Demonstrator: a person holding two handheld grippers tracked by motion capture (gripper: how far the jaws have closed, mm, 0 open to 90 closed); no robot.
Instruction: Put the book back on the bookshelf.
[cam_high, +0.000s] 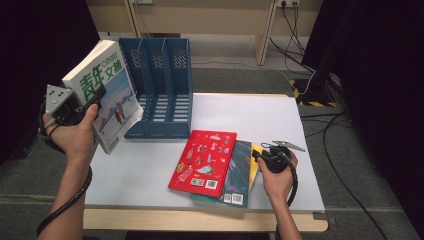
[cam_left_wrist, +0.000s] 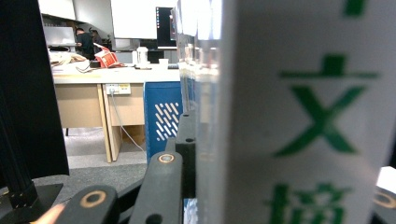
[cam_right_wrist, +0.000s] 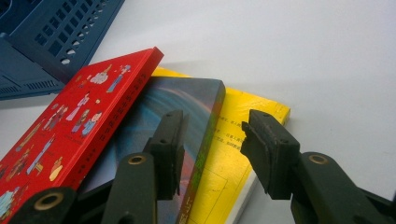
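Note:
My left gripper (cam_high: 97, 95) is shut on a white and blue book (cam_high: 112, 95) with green characters, held tilted in the air at the left, just beside the blue file rack (cam_high: 160, 85). In the left gripper view the book's spine (cam_left_wrist: 317, 116) stands between the jaws. A stack of three books lies flat on the table: a red one (cam_high: 202, 162) on top, a dark teal one (cam_high: 237, 175) under it, and a yellow one (cam_high: 255, 162) lowest. My right gripper (cam_right_wrist: 212, 140) hovers open over the stack's right edge, its jaws straddling the teal book (cam_right_wrist: 187, 100) and the yellow book (cam_right_wrist: 243, 116).
The file rack has three slots and stands at the back left of the white table (cam_high: 250, 115). Bare tabletop stretches to the right of and behind the stack. Cables lie on the floor to the right of the table.

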